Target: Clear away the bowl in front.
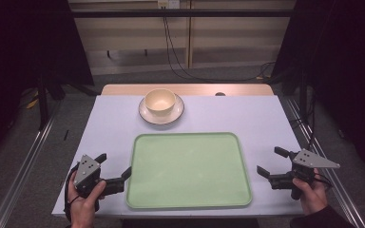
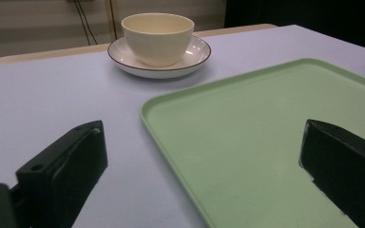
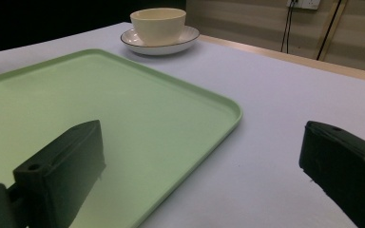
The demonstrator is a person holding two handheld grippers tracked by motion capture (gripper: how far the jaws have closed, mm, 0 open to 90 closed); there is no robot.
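A table (image 1: 266, 118) with a pale lavender-white top carries everything, and a strip of light wood shows along its far edge. A large, light green tray (image 1: 188, 137) with rounded corners and a raised rim lies flat on the near half, centred between the left and right sides. Beyond the tray, near the far edge and slightly left of centre, a white saucer (image 1: 147, 114) with a thin dark rim rests directly on the table, apart from the tray.

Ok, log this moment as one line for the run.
left gripper: open | right gripper: open | tray: bare, between grippers | cup: on saucer, beyond tray
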